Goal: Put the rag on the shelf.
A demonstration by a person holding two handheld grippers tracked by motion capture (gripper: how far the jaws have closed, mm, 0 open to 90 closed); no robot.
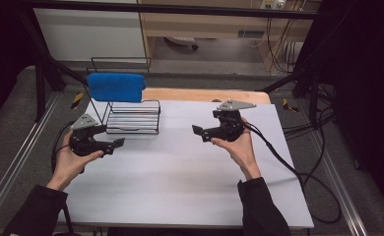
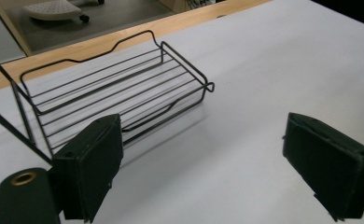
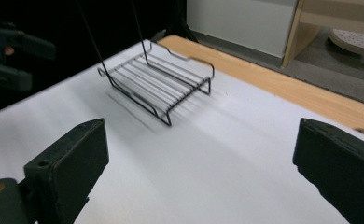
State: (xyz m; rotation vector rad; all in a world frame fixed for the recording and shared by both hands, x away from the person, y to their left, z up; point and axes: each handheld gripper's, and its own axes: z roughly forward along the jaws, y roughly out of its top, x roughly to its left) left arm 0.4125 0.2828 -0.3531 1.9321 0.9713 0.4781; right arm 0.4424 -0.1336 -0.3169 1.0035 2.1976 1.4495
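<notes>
Both hands come in from the bottom of the high view, palms cupped under their claws and jaws pointing inward toward each other. The left claw (image 1: 112, 139) sits at about 9 o'clock on the white worktop (image 1: 180, 182), the right claw (image 1: 200, 132) around 2 o'clock from centre, well apart from each other. Both are wide open with nothing between the jaws, just bare worktop showing in each gripper view. The wire rack (image 1: 133, 118) stands at roughly 11 o'clock on the worktop, with a blue towel (image 1: 116, 87) draped over its top bar. The rack is just beside the left claw, up at its 1 o'clock; from the right claw it's off at 9 o'clock, farther away.
</notes>
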